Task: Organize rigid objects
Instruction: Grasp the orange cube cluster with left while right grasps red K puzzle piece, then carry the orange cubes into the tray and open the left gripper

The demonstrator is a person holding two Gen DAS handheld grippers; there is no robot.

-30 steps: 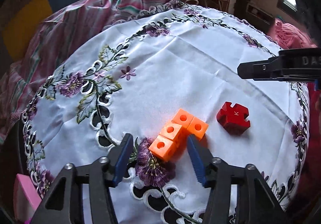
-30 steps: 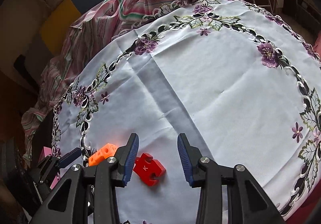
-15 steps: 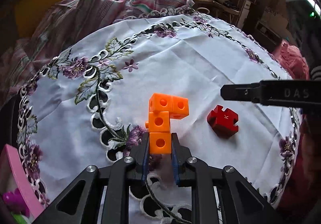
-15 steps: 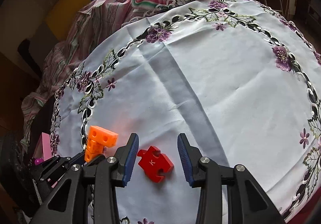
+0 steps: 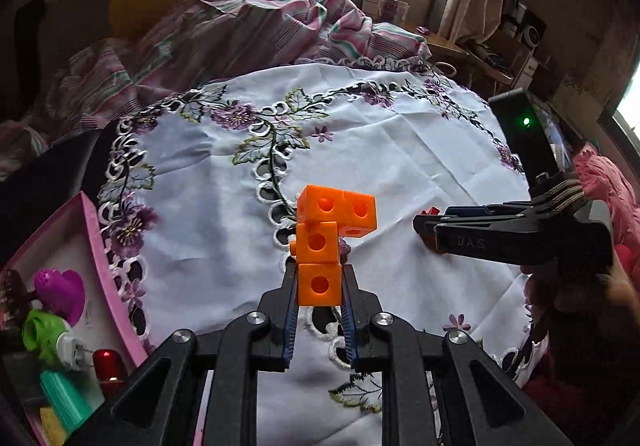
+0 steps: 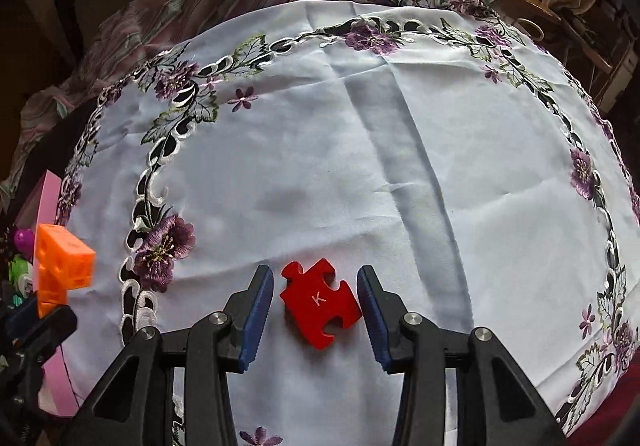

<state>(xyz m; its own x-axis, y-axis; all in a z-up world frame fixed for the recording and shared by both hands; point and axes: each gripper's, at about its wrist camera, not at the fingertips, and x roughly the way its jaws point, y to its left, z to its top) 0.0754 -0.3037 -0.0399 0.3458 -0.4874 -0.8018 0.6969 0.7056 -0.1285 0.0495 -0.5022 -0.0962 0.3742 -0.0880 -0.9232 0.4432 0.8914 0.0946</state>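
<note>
An orange block of joined cubes (image 5: 328, 234) hangs above the white embroidered tablecloth (image 5: 400, 166), and my left gripper (image 5: 319, 278) is shut on its lowest cube. The right wrist view shows the same orange block (image 6: 60, 266) at the far left, near the pink box. A red puzzle piece marked K (image 6: 318, 302) lies flat on the cloth between the blue pads of my right gripper (image 6: 316, 286). Its jaws are opening and do not press on the piece. In the left wrist view, the right gripper (image 5: 428, 224) hides nearly all of the red piece.
A pink box (image 5: 94, 246) at the table's left edge holds a purple heart (image 5: 60, 288), a green toy (image 5: 40, 330) and other small items. A striped pink cloth (image 5: 240, 30) is bunched at the far side. A person's hand (image 5: 592, 298) holds the right gripper.
My left gripper shut on the orange block and lifted it off the cloth, toward the pink box. My right gripper came down around the red puzzle piece.
</note>
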